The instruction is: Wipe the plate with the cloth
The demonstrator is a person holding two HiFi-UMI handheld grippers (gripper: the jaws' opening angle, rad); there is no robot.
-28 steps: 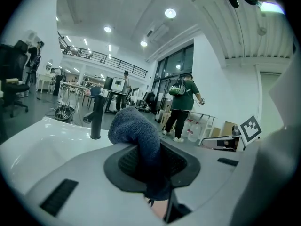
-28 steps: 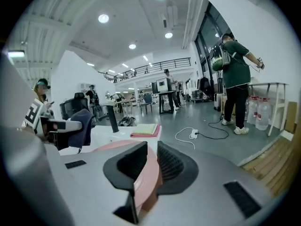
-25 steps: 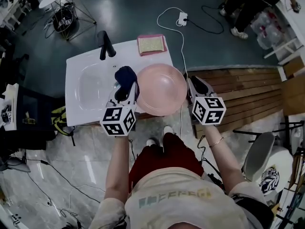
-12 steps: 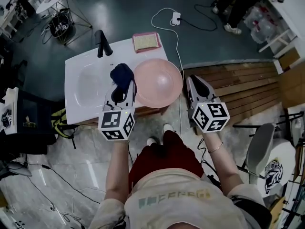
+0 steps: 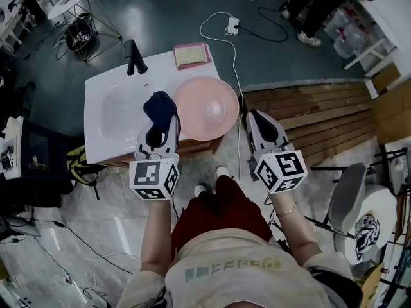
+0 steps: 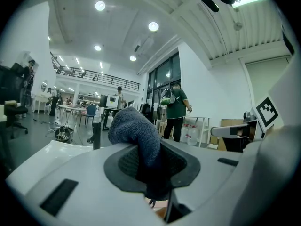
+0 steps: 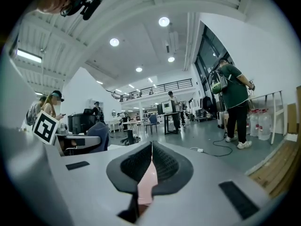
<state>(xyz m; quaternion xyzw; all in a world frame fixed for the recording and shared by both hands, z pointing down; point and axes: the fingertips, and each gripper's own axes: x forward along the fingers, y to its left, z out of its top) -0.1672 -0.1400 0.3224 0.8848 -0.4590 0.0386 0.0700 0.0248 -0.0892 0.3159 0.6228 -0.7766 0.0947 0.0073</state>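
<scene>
**Plate clamped by its right rim, cloth bunched at its left**

The pink plate (image 5: 205, 108) is round, so it has no long axis. Its hollow face is turned up toward the head view. It lies over the right front corner of the white table (image 5: 122, 82), and its right part hangs past the table's edge, above the wooden deck (image 5: 308, 117).

The right gripper (image 5: 250, 117) has its jaws closed down to a thin slit on the plate's right rim. In the right gripper view the rim shows edge-on as a pink sliver between the dark pads (image 7: 164, 166).

The left gripper (image 5: 162, 123) has its jaws pinched on a dark blue cloth (image 5: 160, 106). The cloth's bunched end sticks out forward, away from the person. It sits just beside the plate's left rim, and I cannot tell whether the two touch.

Left of the cloth, the basin (image 5: 119, 117) sunk in the table is bare. A black tap (image 5: 133, 56) stands at the back edge. A pink-edged sponge pad (image 5: 191, 55) lies behind the plate, apart from it. A white cable (image 5: 236, 63) runs along the floor near the plate's right side.
</scene>
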